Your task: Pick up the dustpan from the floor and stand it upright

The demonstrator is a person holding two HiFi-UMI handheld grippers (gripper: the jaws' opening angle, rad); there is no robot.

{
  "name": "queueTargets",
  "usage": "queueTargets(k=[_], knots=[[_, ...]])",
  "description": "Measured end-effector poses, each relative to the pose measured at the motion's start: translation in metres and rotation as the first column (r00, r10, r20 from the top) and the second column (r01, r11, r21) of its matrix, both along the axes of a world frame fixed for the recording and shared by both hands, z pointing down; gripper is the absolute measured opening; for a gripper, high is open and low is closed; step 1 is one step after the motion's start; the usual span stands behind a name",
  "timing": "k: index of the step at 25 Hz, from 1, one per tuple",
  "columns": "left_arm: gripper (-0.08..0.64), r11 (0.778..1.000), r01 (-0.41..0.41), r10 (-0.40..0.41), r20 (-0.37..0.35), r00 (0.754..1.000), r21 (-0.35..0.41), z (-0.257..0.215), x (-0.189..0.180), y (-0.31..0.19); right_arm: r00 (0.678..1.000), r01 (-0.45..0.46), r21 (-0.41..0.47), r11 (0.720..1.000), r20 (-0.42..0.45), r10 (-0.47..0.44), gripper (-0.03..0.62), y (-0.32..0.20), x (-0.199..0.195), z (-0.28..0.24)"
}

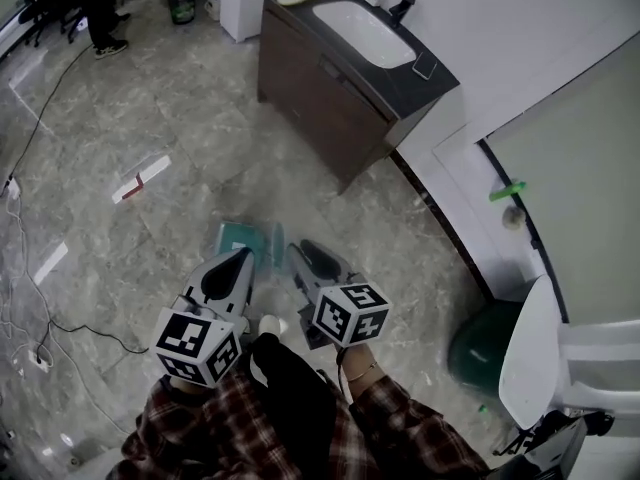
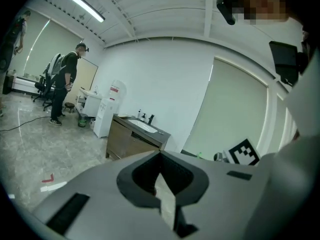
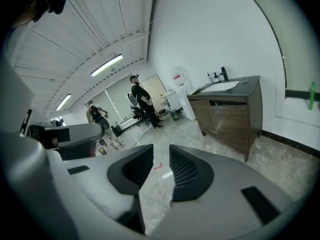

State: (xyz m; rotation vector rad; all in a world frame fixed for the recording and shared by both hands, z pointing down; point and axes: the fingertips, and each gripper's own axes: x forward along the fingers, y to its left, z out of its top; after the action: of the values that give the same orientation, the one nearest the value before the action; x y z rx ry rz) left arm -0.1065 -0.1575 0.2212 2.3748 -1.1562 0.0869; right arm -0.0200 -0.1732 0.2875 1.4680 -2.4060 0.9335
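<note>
A teal dustpan point(image 1: 240, 240) shows blurred on the marble floor in the head view, just past the tips of both grippers; I cannot tell whether it lies flat or stands. My left gripper point(image 1: 243, 256) hangs over its near edge, and in the left gripper view its jaws point(image 2: 160, 156) meet at the tips with nothing between them. My right gripper point(image 1: 298, 250) is to the dustpan's right, apart from it; its jaws point(image 3: 161, 151) stand apart with only floor showing in the gap. Neither gripper view shows the dustpan; both look out level across the room.
A dark wood vanity point(image 1: 340, 88) with a white sink stands ahead on the right against the wall. A dark green bin point(image 1: 485, 348) and a white fixture point(image 1: 540, 358) are at the right. Tape marks point(image 1: 140, 180) and cables point(image 1: 30, 268) lie on the left floor. A person point(image 1: 100, 8) stands far off.
</note>
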Motion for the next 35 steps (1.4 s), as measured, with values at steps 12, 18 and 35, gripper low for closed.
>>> queueTargets(k=[12,18,35], knots=[[0.000,0.993,-0.062,0.064,-0.014,0.998,0.103,-0.063,0.025,0.032,0.987,0.147,0.196,0.970,-0.093,-0.131,0.011,0.063,-0.014,-0.099],[0.000,0.993,-0.050,0.052,-0.009,0.999,0.104,-0.061,0.022,0.038,0.989,0.141,0.191,0.971,-0.066,-0.130,0.011,0.072,-0.013,-0.097],[0.001,0.993,-0.060,0.058,0.021,0.998,0.101,-0.059,0.012,0.039,0.990,0.127,0.226,0.966,-0.089,-0.110,0.011,0.061,-0.005,-0.120]])
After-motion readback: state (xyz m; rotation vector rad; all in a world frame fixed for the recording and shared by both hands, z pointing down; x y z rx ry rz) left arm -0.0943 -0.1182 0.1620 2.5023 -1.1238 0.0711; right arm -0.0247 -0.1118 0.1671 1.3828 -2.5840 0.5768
